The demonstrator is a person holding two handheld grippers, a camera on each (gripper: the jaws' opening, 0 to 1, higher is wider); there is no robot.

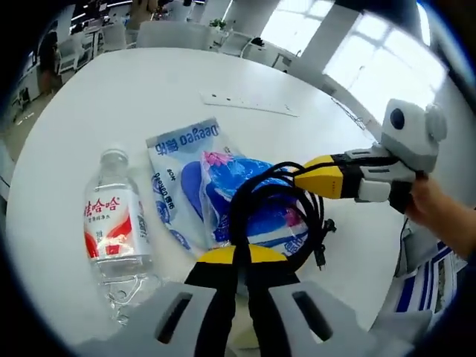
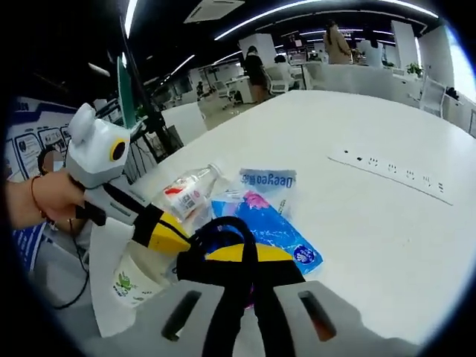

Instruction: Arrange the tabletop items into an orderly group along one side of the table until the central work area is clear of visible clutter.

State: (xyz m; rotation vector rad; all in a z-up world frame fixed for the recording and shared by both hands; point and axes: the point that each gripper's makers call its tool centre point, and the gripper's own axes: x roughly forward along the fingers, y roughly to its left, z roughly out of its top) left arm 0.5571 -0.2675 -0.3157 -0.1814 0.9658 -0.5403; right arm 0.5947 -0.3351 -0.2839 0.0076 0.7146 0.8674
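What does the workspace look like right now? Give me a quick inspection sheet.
Surface: round white table, mostly bare, with a flush white socket strip.
Job's things: clear plastic water bottle with red label lying on its side; blue and white plastic packets beside it, overlapping; coiled black cable lying over the packets.
Clutter: white paper cup with green print at the table edge.
Grippers: left gripper shut on the coiled black cable; right gripper also shut on it, reaching in from the opposite side.
Cables: the coil only; its plug end hangs loose.
Surroundings: open office with chairs, bright windows and people standing far off.
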